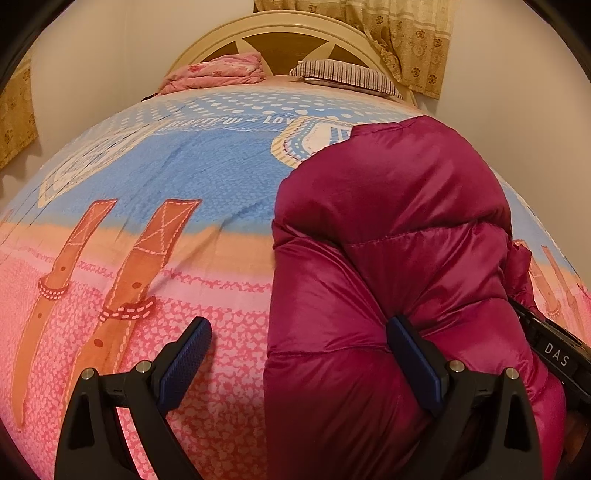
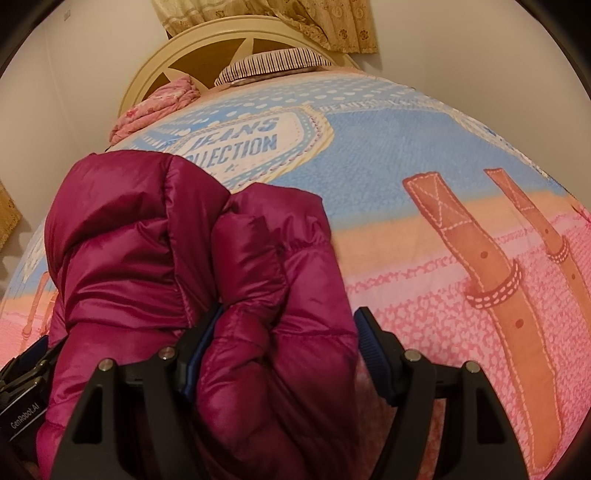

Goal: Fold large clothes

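Observation:
A magenta puffer jacket (image 1: 399, 229) lies bunched and partly folded on the bed; it also shows in the right wrist view (image 2: 155, 236). My left gripper (image 1: 299, 358) is open, with the jacket's left edge between its fingers; the right pad (image 1: 413, 365) presses into the fabric, the left pad (image 1: 184, 362) is over the bedspread. My right gripper (image 2: 284, 343) is open, with a puffy fold of the jacket between its fingers; the left pad (image 2: 201, 347) is partly buried in fabric.
The bed has a blue, orange and pink printed bedspread (image 1: 177, 177). A pink folded blanket (image 1: 218, 74) and a striped pillow (image 1: 343, 75) lie by the cream headboard (image 1: 280, 33). Curtains (image 1: 410, 40) hang behind. The other gripper's body (image 1: 554, 350) shows at the right.

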Motion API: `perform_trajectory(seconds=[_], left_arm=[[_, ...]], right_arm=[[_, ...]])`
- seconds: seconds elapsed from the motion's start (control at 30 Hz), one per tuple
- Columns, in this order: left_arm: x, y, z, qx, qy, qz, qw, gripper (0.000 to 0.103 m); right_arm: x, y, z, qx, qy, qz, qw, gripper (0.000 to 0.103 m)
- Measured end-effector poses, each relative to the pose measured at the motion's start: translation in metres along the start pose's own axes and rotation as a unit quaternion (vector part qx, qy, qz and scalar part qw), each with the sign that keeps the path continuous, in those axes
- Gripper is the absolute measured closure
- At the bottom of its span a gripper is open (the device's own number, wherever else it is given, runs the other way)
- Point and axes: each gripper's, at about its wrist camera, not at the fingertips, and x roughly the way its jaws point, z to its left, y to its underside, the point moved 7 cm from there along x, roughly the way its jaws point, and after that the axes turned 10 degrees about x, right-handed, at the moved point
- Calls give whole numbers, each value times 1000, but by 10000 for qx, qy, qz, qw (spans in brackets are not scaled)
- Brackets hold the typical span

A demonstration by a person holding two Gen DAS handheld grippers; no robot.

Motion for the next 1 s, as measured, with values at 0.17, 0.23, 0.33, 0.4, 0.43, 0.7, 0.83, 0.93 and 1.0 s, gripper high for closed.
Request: perform_trajectory(seconds=[0.17, 0.23, 0.33, 0.4, 0.43, 0.7, 0.83, 0.93, 1.0], left_arm=[[-2, -1, -4, 60, 190, -30, 9998, 10], [-4, -1, -7, 124, 258, -58, 9996, 14], [-8, -2, -15, 293, 385, -155, 9987, 29], [-11, -3, -22, 478, 403, -205, 9978, 39], [-13, -3, -23, 542, 368, -217, 9976, 39], [-23, -5, -32, 898, 226, -314, 9952, 65], [-32, -5, -29, 920, 169, -419, 9947, 74], [-41, -4, -27, 934, 121, -480, 9944, 77], [-48, -2, -26, 976, 83, -517, 9939, 78]], right_arm=[[-3, 4, 4, -78, -159, 5, 9998, 44], [-4, 4, 5, -91, -198, 29, 9998, 45], [-4, 5, 5, -47, -287, 69, 9996, 46], [-5, 6, 6, -44, -357, 77, 9993, 49], [-6, 6, 6, -60, -397, 82, 9992, 53], [-11, 9, 11, -125, -622, 65, 9980, 70], [-20, 9, 13, -160, -739, -64, 9971, 78], [-26, 10, 15, -211, -748, -152, 9969, 81], [-29, 11, 16, -228, -767, -178, 9966, 81]])
